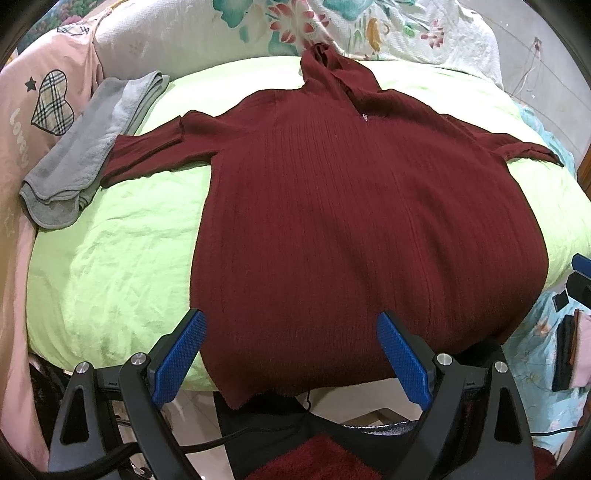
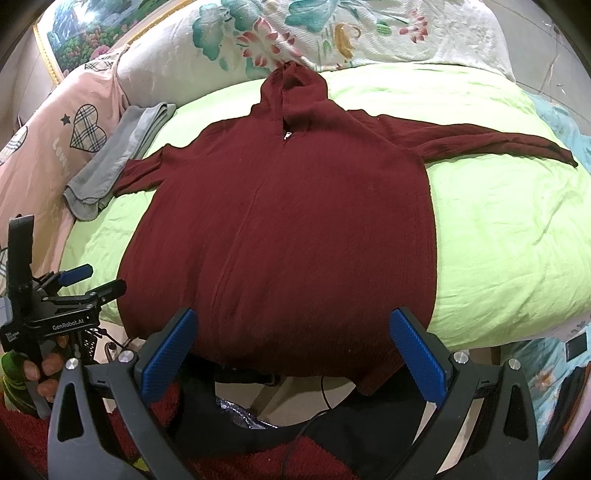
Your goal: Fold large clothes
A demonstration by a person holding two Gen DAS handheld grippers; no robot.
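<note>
A dark red knitted hoodie [image 1: 351, 221] [image 2: 288, 229] lies flat on a lime green sheet [image 1: 110, 258] [image 2: 509, 229], hood at the far end, both sleeves spread sideways, hem hanging over the near edge. My left gripper [image 1: 291, 325] hovers open above the hem's left part, blue pads [image 1: 181, 354] wide apart and holding nothing. My right gripper [image 2: 295, 325] is open too, over the hem's middle, empty. In the right wrist view the left gripper [image 2: 90, 280] shows at the far left, held by a hand [image 2: 40, 373].
A folded grey cloth [image 1: 85, 147] [image 2: 118, 158] lies at the left, touching the left sleeve's cuff. Pink bedding [image 1: 37, 122] with a plaid heart borders the left side, a floral quilt [image 1: 332, 22] the far end. Black cables [image 1: 258, 432] hang below the near edge.
</note>
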